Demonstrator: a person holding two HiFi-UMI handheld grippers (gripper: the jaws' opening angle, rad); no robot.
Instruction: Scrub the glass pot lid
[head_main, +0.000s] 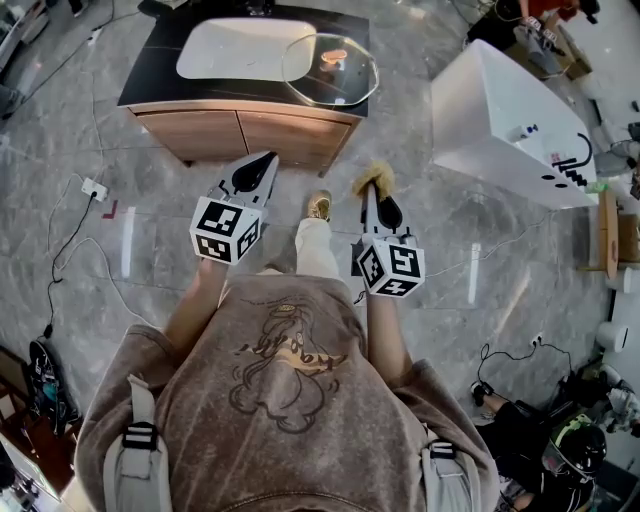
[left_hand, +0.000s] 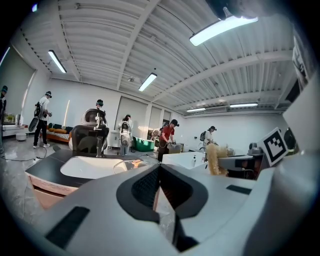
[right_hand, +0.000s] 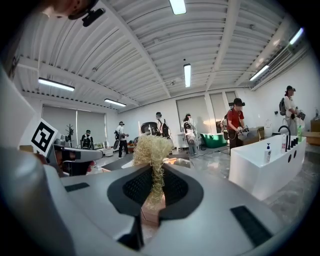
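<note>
- The left hand-held gripper (head_main: 266, 160) is clenched, its two jaws meeting with nothing between them; the left gripper view (left_hand: 159, 176) shows the pads pressed together along one seam.
- The right hand-held gripper (head_main: 369, 192) is grasping a straw-coloured scrubber (head_main: 374, 177), a tangle of wiry strands. In the right gripper view (right_hand: 152, 186) the scrubber (right_hand: 150, 149) is pinched between the jaws, and its bushy top rises above them.
- Both grippers are held out in front of the person's chest, side by side and well apart, and each carries a marker cube (head_main: 225, 231) near the hand.
- The glass pot lid (head_main: 330, 70) lies on the right part of the dark surface (head_main: 150, 82) of a wooden cabinet (head_main: 240, 130). Its left rim overlaps the right edge of a white basin (head_main: 235, 48) set into that surface.
- The lid is well apart from both grippers, and neither one touches it.
- The grippers hang over the grey floor (head_main: 120, 270) in front of the cabinet.
- A white bathtub (head_main: 500, 110) stands to the right of the cabinet. It also appears in the right gripper view (right_hand: 265, 172), with a small bottle (right_hand: 268, 152) on its rim.
- Several other people stand in the background of both gripper views.
</note>
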